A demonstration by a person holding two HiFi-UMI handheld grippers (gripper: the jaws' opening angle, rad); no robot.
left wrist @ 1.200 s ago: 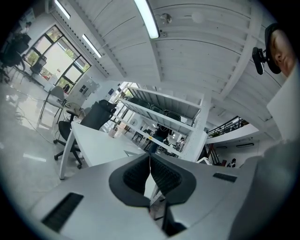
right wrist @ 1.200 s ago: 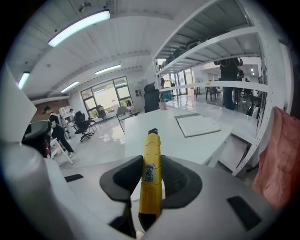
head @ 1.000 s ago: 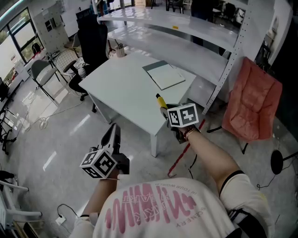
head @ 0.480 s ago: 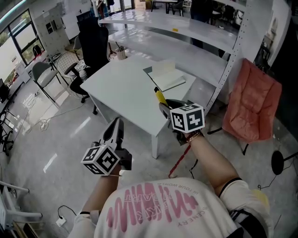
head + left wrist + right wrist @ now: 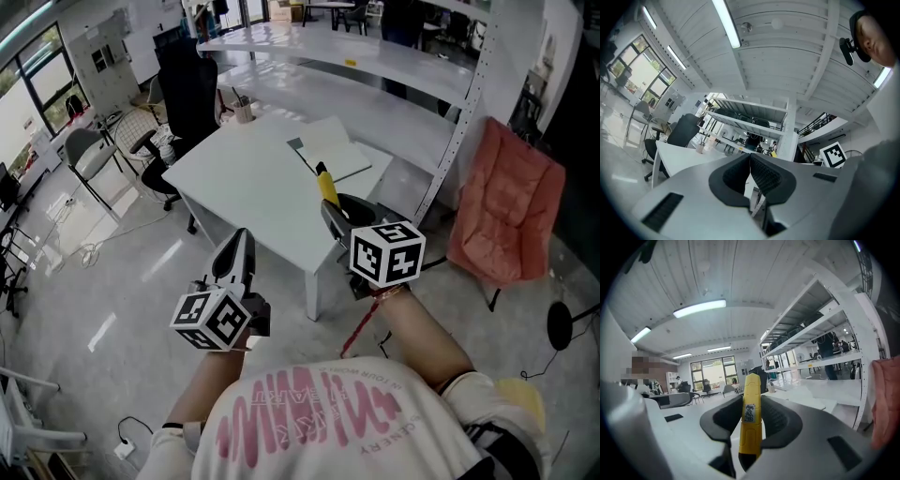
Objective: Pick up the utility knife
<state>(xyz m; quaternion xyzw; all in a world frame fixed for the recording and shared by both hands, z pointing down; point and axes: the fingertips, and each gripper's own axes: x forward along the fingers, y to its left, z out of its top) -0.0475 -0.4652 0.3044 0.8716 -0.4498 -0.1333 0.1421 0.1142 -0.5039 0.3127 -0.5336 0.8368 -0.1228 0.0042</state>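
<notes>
My right claw (image 5: 751, 404) grips knife (image 5: 326, 185): slim yellow body, small printed label, dark lower end. Left claw (image 5: 749, 164) closed, empty.

White rectangular table (image 5: 248, 187), frame centre. Grey-green flat mat (image 5: 296, 144) on its upper-right part; white paper pad (image 5: 336, 150) atop mat.

Open floor (image 5: 103, 281) lies left of the white table (image 5: 244, 178). A shelf rack (image 5: 469, 103) and red chair (image 5: 506, 206) crowd its right.
</notes>
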